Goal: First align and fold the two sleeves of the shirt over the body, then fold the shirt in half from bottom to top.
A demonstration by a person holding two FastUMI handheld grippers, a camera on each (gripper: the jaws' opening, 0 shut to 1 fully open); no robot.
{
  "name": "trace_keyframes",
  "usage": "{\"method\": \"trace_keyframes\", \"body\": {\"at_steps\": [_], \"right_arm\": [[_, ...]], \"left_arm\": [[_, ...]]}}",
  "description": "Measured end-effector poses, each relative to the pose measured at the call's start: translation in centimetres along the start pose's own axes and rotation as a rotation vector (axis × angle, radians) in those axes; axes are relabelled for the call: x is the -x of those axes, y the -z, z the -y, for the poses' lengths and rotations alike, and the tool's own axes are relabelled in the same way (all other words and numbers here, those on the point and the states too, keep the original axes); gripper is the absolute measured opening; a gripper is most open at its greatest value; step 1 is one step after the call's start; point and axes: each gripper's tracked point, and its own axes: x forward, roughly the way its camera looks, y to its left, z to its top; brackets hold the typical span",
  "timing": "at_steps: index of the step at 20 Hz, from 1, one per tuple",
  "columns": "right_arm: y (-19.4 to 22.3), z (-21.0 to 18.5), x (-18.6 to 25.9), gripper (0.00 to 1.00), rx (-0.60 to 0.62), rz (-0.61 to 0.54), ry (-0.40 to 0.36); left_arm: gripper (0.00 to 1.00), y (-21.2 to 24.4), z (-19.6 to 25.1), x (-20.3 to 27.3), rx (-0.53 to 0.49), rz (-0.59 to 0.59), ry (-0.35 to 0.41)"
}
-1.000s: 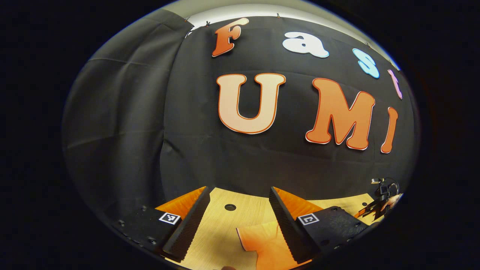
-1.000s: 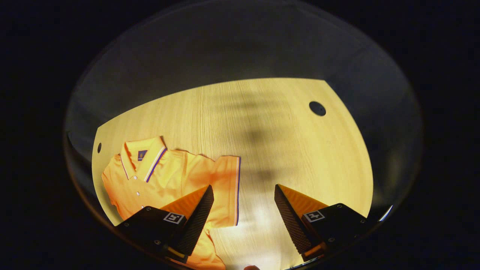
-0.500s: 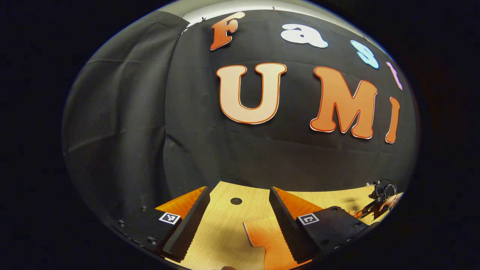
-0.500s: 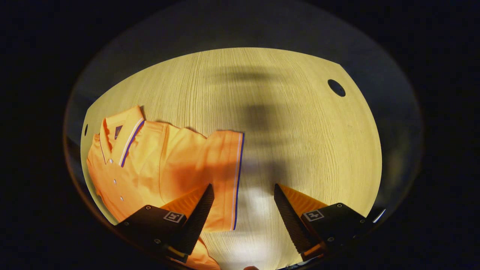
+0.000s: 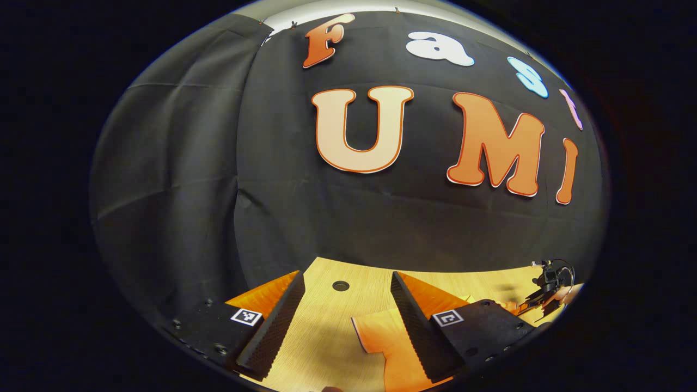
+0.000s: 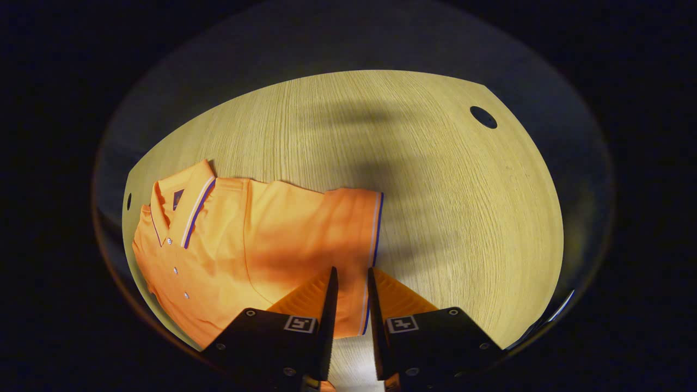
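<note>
With the orange shirt flat on the table, the right claw, narrowed astride the sleeve's striped cuff, should clench fully before lifting, while the left claw hangs released.

Wooden table: light, pale-yellow top with fine straight grain, rounded corners. Round dark cable hole near the table's far corner in the right gripper view; a second round hole near the table's back edge in the left gripper view. Soft dark shadows lie across the tabletop between the holes. Black cloth wall rises directly behind the table, hung in two panels with creases and a vertical seam. Pale strip of ceiling or upper wall above the cloth, brightly lit. Beyond the table edges, dim dark surroundings.
</note>
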Motion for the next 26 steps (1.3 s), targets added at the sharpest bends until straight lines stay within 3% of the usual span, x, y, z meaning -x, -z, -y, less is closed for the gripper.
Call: {"method": "trace_keyframes", "body": {"at_steps": [2,7,12,19,26], "right_arm": [[0.2,-0.1,0.1,0.1,-0.032,0.023,0.0],[2.0,-0.8,1.2,0.1,-0.128,-0.004,-0.044],[-0.9,-2.5,6.8,0.1,-0.123,0.148,-0.098],[-2.4,-9.8,14.3,0.1,0.014,0.265,-0.165],[-0.3,-17.3,15.5,0.1,0.177,0.265,-0.178]], "left_arm": [[0.98,0.5,-0.7,0.9,0.0,0.001,0.004],[0.98,0.5,-2.6,2.0,-0.015,0.003,-0.001],[0.98,-0.1,-4.0,2.8,-0.002,0.026,0.013],[0.97,-0.5,-5.8,3.5,0.029,0.051,0.041],[0.97,-0.3,-10.3,4.8,0.05,0.061,0.011]]}}
